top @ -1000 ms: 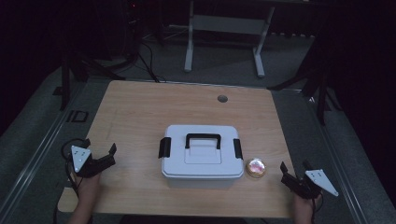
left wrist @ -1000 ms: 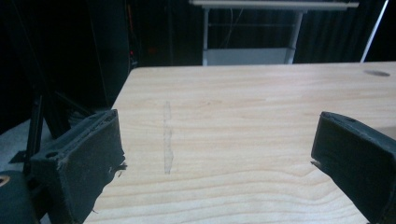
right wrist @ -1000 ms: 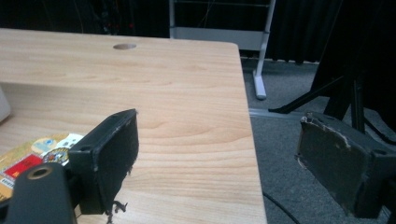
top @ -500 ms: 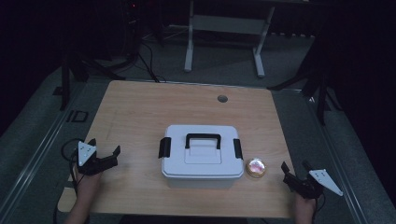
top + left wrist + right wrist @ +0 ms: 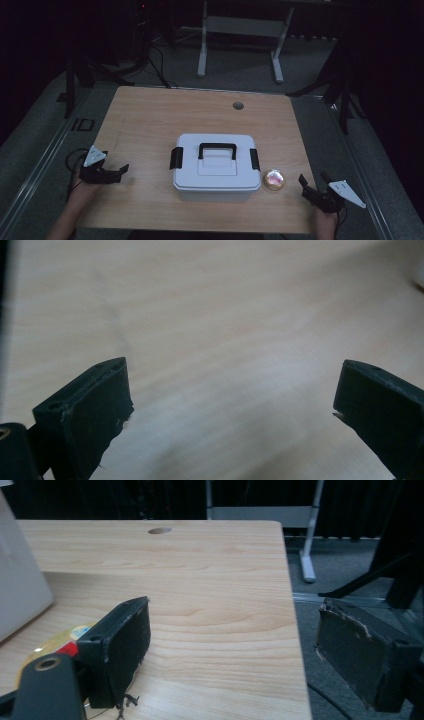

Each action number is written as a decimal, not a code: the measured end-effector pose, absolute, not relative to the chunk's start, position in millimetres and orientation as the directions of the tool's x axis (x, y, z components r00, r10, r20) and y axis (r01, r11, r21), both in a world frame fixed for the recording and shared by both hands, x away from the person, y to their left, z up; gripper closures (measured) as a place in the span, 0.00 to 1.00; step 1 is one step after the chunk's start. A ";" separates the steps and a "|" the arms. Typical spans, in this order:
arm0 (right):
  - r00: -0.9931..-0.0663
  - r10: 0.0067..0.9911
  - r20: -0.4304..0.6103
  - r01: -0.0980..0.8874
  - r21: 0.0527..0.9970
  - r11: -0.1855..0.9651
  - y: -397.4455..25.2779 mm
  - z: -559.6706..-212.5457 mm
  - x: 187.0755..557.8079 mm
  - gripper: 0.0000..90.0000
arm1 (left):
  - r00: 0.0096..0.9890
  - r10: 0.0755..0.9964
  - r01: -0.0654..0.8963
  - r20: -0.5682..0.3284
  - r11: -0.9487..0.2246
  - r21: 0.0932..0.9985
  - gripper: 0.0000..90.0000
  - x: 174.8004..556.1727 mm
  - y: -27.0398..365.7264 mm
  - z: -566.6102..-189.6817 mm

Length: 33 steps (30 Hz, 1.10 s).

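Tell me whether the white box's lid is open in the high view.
No, the white box sits closed on the table, its black handle lying flat on the lid.

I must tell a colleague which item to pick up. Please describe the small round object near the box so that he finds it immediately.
Start at the wooden table and find the white lidded box with a black handle at its middle. Just off the box's right end, toward the right gripper, lies a small round tin. It is the one flat, golden, shiny thing there, with a colourful top.
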State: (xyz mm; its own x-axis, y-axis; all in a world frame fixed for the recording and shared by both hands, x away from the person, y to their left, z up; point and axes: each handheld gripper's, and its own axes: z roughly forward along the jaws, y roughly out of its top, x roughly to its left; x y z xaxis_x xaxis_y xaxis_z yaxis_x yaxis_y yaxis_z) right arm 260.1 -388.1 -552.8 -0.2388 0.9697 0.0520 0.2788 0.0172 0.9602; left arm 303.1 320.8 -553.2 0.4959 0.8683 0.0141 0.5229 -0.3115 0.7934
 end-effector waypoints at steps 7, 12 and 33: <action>-0.265 0.963 0.057 0.289 0.957 0.023 -386.8 -552.7 261.2 0.16 | 0.642 0.766 0.545 0.023 -0.478 0.688 0.02 305.3 320.6 -552.0; -0.267 0.962 0.063 0.295 0.955 0.019 -387.2 -552.6 261.6 0.16 | 0.725 0.686 0.521 0.068 -0.609 0.598 0.02 305.0 322.0 -548.4; -0.279 0.958 0.074 0.303 0.953 0.015 -387.8 -552.6 262.1 0.16 | 0.913 0.403 0.390 0.060 -0.907 0.163 0.02 294.5 305.1 -520.0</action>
State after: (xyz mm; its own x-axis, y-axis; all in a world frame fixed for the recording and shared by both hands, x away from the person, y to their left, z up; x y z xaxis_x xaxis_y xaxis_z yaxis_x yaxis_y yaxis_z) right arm 262.1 -387.8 -552.6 -0.2786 0.9576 0.0735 0.3033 0.0151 0.9528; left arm 294.5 305.1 -520.0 0.9131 0.4033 0.0602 0.3896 -0.9065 0.1625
